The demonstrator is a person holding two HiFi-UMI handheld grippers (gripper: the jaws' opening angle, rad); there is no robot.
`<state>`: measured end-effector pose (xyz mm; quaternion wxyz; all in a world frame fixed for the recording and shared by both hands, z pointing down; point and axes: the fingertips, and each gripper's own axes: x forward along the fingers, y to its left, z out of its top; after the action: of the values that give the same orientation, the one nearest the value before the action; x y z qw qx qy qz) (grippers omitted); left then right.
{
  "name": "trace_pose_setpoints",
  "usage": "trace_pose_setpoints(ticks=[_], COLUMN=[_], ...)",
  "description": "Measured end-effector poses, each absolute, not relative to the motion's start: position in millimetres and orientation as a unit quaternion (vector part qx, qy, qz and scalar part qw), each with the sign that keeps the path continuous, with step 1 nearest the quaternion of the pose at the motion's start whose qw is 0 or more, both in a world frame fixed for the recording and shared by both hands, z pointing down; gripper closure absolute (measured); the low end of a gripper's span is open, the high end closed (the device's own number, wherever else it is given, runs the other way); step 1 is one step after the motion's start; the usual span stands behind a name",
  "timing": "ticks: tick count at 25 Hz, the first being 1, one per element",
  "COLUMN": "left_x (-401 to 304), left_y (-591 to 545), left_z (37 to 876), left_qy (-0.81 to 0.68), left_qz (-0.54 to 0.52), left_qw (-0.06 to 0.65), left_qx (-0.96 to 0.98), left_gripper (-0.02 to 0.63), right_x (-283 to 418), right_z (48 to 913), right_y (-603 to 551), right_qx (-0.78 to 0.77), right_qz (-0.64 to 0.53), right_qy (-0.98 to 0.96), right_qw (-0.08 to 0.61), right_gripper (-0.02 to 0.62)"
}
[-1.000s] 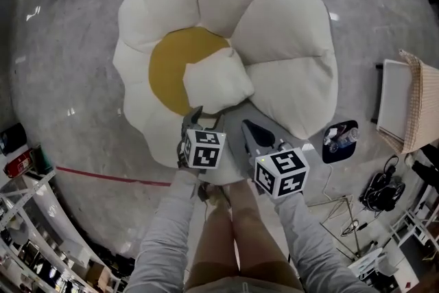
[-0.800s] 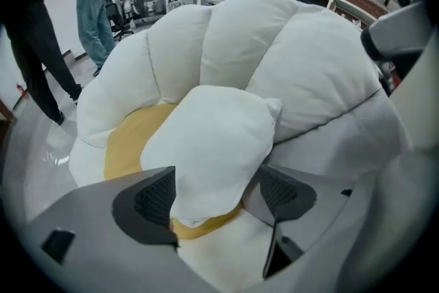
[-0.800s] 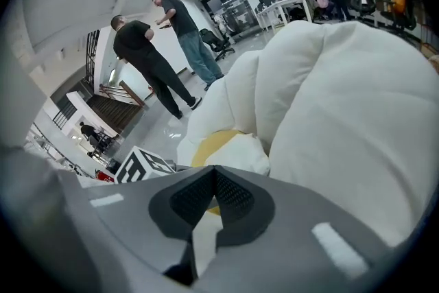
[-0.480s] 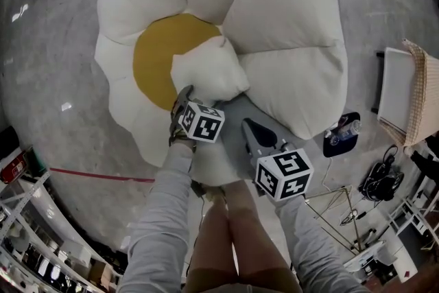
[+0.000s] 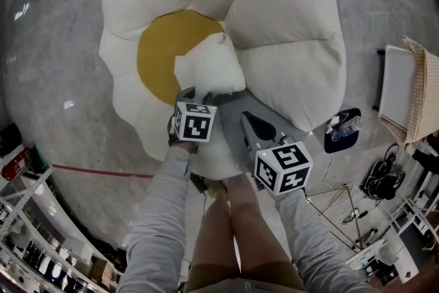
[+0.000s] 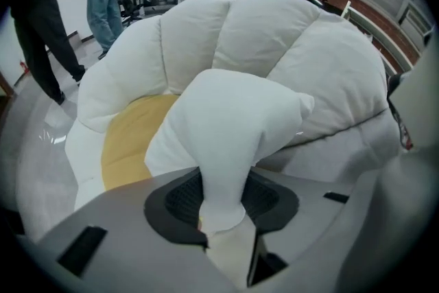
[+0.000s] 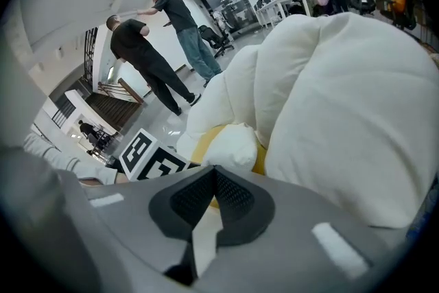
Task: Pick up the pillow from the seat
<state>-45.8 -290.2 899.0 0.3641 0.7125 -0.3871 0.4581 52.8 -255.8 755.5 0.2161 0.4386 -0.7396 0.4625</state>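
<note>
Left claw clamps pillow corner over seat.

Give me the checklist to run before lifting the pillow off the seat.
1. Left gripper shut on the pillow: ok.
2. Hold is secure: cannot tell; only a pinched corner sits between the fingers.
3. Pillow clear of the seat: cannot tell; it overlaps the yellow centre.
4. Right gripper out of the way: ok; shut, empty, apart from the pillow.
5. Nothing lying on the pillow: ok.
</note>
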Motion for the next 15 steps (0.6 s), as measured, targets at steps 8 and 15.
trace_pose_setpoints(ticks=[8,15], left_x=[-47,-49], left_y=[-285,-271], left_z=[832,759], left_qy=[-0.425,-0.440], left_qz=[0.367,0.322], left_qw=[0.410,0.409], left_qx=[0.719,0.731], left_gripper=[0.459,0.459], right_x=[57,53], right_z=[727,683], right_y=[-250,-236], right_qx=[0.443,0.435], right_qz=[0.449,0.431], right_qy=[-0.745,-0.757], right_qw=[0.217,0.227], right_gripper=[0.595,0.595])
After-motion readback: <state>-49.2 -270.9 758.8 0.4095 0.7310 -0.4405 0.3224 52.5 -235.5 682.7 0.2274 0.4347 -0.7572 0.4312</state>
